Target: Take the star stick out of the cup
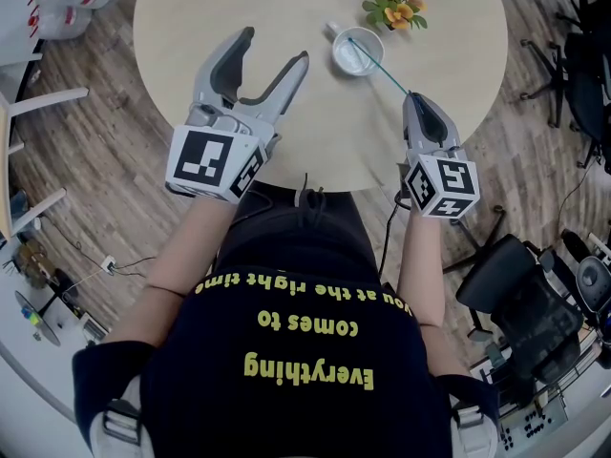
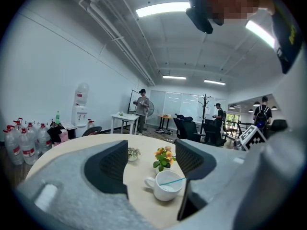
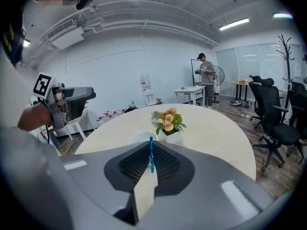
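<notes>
A white cup (image 1: 357,52) stands on the round table (image 1: 220,8), with a thin teal star stick (image 1: 382,69) leaning out of it toward the lower right. Its star end does not show. My right gripper (image 1: 412,98) is shut on the stick's outer end, at the table's near right edge. In the right gripper view the stick (image 3: 151,155) is pinched upright between the dark pads, and the cup (image 3: 142,137) peeks out just beyond them. My left gripper (image 1: 275,46) stands open left of the cup, holding nothing. Its view frames the cup (image 2: 165,186) between the jaws.
A small pot of orange flowers (image 1: 395,6) sits just beyond the cup on the right. A tiny potted plant (image 2: 133,153) stands farther back on the table. Black office chairs (image 1: 520,294) and cables crowd the floor to the right. People stand far off in the room.
</notes>
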`<action>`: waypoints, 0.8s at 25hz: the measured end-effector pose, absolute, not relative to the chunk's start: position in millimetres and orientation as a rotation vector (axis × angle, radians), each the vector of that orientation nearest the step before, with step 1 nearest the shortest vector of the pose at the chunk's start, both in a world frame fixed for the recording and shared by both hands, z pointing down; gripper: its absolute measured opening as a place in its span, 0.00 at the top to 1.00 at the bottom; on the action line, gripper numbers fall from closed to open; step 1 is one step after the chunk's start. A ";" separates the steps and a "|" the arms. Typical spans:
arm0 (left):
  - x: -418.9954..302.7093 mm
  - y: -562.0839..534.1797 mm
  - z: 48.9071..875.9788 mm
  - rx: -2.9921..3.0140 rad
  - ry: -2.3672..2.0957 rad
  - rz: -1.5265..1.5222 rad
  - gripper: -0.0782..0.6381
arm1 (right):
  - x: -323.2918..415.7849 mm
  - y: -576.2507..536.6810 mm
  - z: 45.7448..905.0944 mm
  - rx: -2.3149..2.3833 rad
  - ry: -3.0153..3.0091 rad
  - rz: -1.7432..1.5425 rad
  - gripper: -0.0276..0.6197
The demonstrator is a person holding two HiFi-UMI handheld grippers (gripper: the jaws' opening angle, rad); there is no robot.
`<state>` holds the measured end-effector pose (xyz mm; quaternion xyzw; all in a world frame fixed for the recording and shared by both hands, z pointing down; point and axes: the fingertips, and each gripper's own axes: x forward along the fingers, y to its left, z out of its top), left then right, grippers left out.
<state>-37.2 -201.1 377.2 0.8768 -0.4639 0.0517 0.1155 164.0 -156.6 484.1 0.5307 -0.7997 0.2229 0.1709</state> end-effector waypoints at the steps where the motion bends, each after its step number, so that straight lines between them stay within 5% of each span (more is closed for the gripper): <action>1: -37.3 -201.1 376.7 2.571 -1.359 0.151 0.46 | 164.0 -156.8 483.2 1.507 -2.272 0.629 0.91; 6: -39.3 -198.9 371.7 2.582 -1.362 0.140 0.46 | 163.3 -155.1 477.7 1.506 -2.273 0.609 0.91; 20: -51.0 -186.3 358.9 2.593 -1.411 0.119 0.74 | 154.8 -146.7 453.4 1.500 -2.312 0.529 0.91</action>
